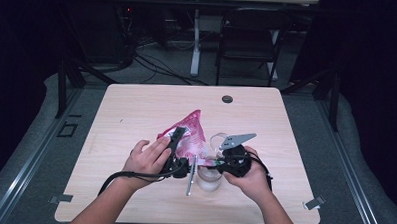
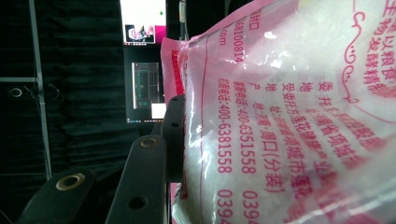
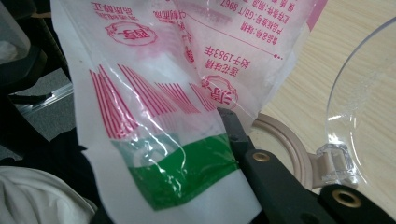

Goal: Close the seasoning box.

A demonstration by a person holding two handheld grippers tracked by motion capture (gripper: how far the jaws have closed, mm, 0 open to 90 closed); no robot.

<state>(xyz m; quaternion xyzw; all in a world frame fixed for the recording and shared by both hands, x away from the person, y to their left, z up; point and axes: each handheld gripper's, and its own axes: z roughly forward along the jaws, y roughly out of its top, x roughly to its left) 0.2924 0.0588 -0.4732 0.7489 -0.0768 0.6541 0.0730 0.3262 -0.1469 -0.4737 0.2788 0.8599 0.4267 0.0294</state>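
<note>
My left gripper [image 1: 177, 141] clamped the pink bag [image 1: 192, 132] body; my right gripper [image 1: 224, 162] pinched shut on its green corner [image 3: 187, 172], beside the clear jar [image 1: 209, 178] on the table [image 1: 136, 105].

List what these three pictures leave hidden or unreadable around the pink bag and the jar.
- Bag mouth: in the high view the left gripper and hand cover it.
- Jar contents: too small and glary in the high view.
- Right gripper: in its own view the bag's film covers one jaw.
- Bag's print: cut off by the left gripper view's edges.
</note>
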